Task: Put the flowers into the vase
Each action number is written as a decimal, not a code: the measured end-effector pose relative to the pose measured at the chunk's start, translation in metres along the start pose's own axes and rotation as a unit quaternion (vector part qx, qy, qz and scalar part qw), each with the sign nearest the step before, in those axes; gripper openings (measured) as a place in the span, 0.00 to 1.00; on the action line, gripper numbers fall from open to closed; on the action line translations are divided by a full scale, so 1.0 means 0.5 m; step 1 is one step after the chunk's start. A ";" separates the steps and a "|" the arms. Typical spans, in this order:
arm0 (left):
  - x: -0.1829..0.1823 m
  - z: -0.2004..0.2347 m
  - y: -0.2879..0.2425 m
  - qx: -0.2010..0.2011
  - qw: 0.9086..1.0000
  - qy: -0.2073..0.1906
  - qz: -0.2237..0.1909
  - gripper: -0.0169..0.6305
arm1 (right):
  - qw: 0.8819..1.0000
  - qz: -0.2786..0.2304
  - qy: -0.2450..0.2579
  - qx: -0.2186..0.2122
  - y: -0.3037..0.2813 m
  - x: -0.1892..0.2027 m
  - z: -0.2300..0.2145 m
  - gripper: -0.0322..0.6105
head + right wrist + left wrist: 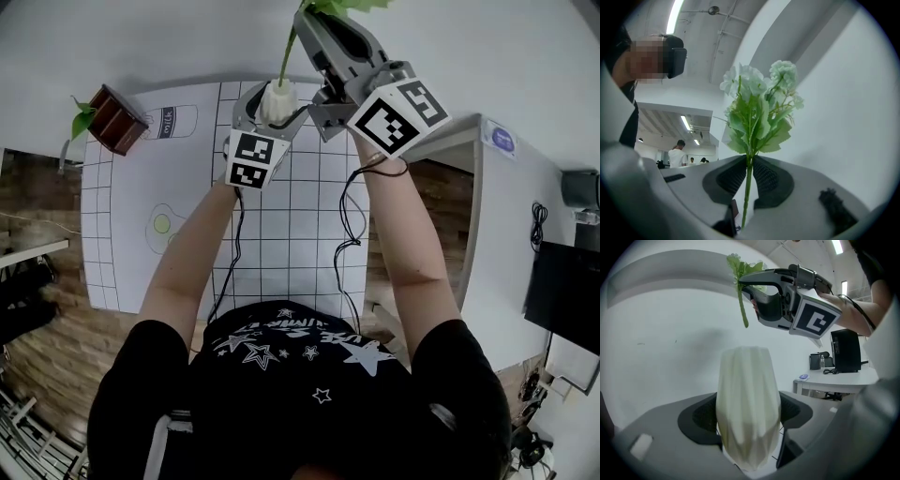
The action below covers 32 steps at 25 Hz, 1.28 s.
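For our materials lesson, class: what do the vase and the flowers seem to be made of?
The vase: perhaps ceramic or plastic, cream-white and matt; its ribs shade softly, without sharp glints. The flowers: probably artificial, fabric leaves and petals on a plastic stem; the leaves look flat and evenly green, the stem smooth and uniform.

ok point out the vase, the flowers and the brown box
vase [749,408], left gripper view, middle of its ribbed body
flowers [753,125], right gripper view, leaves under the blooms
brown box [116,120], head view, middle of the box
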<state>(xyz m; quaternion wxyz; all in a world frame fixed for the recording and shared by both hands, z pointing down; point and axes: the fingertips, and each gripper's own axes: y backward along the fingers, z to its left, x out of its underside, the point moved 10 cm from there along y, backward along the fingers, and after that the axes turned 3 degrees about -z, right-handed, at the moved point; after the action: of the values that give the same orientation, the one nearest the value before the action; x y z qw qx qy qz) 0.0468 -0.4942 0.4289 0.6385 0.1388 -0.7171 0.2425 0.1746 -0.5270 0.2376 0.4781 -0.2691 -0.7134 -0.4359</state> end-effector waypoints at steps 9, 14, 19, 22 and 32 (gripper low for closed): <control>0.004 0.000 0.002 0.003 1.000 0.000 0.002 0.59 | 0.998 0.058 0.025 0.001 0.018 0.089 -0.004 0.13; 0.005 -0.002 0.001 0.004 1.000 0.003 -0.002 0.59 | 0.991 0.122 0.048 -0.007 0.042 0.132 -0.004 0.13; 0.003 -0.001 0.003 0.005 1.000 -0.006 -0.005 0.59 | 0.978 0.195 0.074 -0.026 0.060 0.166 0.002 0.13; 0.004 0.003 0.003 0.005 1.000 0.003 -0.013 0.59 | 0.961 0.251 0.105 -0.050 0.070 0.184 0.013 0.13; 0.003 -0.004 0.005 0.008 1.000 -0.004 -0.016 0.59 | 0.959 0.265 0.093 -0.024 0.090 0.185 0.014 0.19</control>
<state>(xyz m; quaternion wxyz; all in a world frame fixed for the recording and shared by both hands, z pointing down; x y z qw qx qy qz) 0.0469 -0.4908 0.4298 0.6380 0.1562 -0.7157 0.2373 0.1706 -0.5024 0.3377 0.6343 -0.4179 -0.5581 -0.3341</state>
